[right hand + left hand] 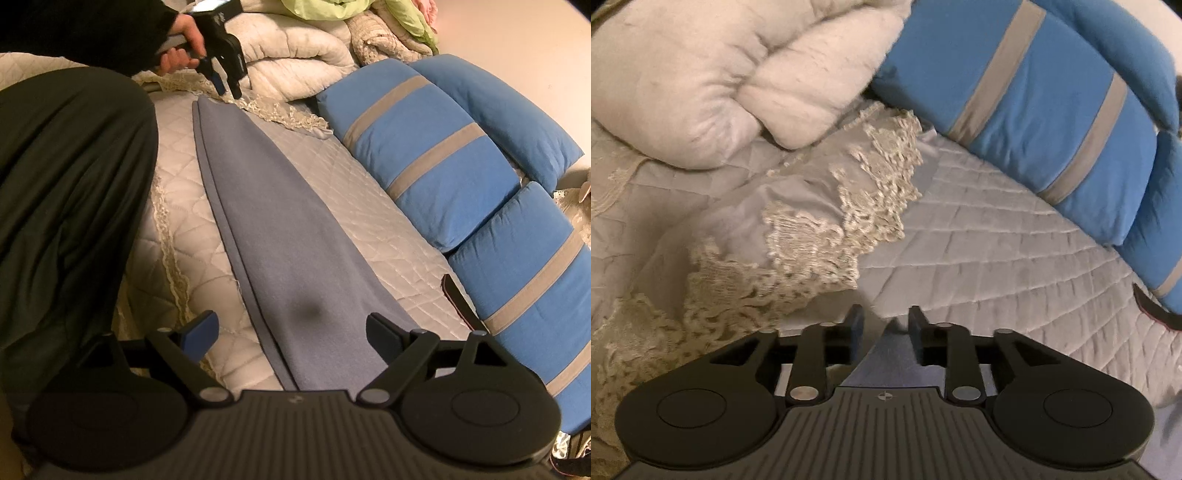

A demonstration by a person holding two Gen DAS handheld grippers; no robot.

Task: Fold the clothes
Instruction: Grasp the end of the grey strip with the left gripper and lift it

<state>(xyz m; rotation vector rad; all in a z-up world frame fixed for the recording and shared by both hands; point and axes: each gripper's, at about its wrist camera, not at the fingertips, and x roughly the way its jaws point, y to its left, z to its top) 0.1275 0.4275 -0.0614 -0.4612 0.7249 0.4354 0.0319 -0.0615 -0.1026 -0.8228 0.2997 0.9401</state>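
the left claw [885,325] stands slightly parted over the far corner of the blue-grey cloth [280,229] on the bed [373,206], gripping nothing; the right claw [291,334] gapes wide and empty over the cloth's near end.

left claw [885,325]: jaws narrowly apart, seemingly gripping nothing | right claw [291,334]: jaws wide, angled down
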